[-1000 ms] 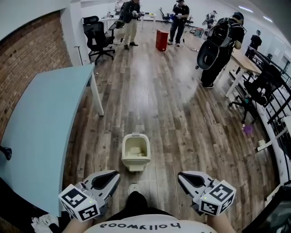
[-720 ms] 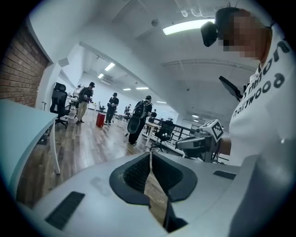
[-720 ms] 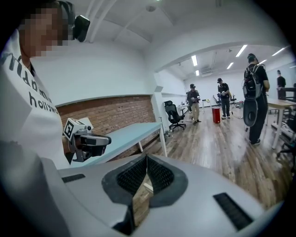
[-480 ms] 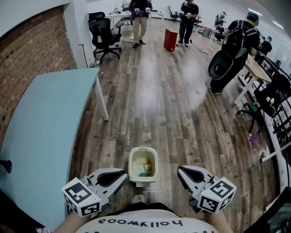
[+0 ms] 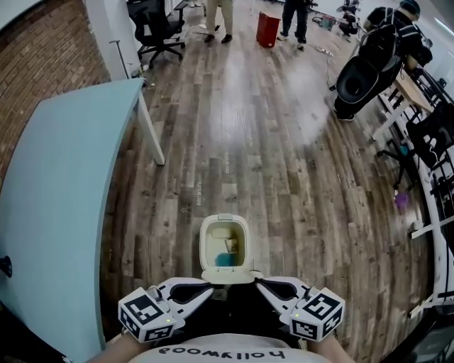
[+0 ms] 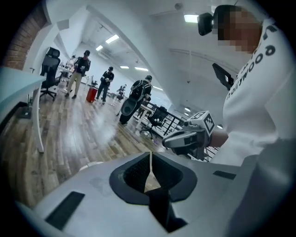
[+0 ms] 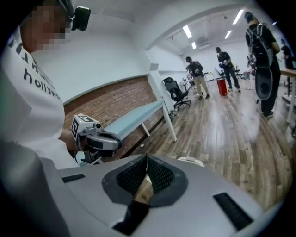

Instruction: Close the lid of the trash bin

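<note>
A cream trash bin point(image 5: 225, 241) stands open on the wood floor just in front of me, with a blue item and pale scraps inside. Its lid point(image 5: 225, 276) hangs folded back at the near edge. In the head view my left gripper point(image 5: 204, 288) and right gripper point(image 5: 264, 286) point inward just below that lid, tips close to it on either side. Both are shut, with nothing between the jaws. The left gripper view shows my left gripper point(image 6: 150, 162) shut and the right gripper point(image 6: 187, 138) beyond. In the right gripper view the bin's rim point(image 7: 190, 160) peeks over my right gripper point(image 7: 147, 167).
A light-blue table point(image 5: 60, 177) runs along the brick wall on the left, its white leg point(image 5: 150, 135) nearest the bin. A black office chair point(image 5: 152, 21) and a red bin point(image 5: 267, 28) stand far back, with people near them. A person carrying a black bag point(image 5: 365, 67) stands by desks at right.
The bin has come nearer and sits right under my view. Both grippers have swung inward from wide apart to either side of the hanging lid.
</note>
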The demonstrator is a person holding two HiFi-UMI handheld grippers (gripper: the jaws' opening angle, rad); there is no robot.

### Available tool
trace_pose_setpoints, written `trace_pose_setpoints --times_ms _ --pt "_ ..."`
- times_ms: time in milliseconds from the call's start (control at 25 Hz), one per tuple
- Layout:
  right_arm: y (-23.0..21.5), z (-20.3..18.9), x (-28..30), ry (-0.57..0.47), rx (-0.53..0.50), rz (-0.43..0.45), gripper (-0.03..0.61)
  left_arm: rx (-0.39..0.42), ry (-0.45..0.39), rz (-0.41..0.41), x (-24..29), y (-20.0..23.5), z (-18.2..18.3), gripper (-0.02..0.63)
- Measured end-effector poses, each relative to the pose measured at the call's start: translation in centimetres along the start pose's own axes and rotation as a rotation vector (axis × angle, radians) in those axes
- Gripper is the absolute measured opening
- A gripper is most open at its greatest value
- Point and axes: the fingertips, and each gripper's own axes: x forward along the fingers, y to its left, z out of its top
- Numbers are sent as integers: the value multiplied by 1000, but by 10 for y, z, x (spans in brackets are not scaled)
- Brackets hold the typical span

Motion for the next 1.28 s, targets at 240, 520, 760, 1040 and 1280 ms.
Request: trace_pose_setpoints --times_ms 240,520,760,1040,1280 --pt "-8 -66 55 220 -116 126 9 57 139 -33 45 15 -71 21" --pt "-12 -145 96 447 -54 338 9 49 382 -92 77 33 -156 21" --pt "-13 -148 94 503 -30 439 9 -24 504 -47 82 60 -191 21" --pt "-42 -135 86 471 57 419 9 -89 516 32 96 88 -192 20" --pt "-63 -134 74 465 98 402 9 -117 506 88 110 113 -175 20"
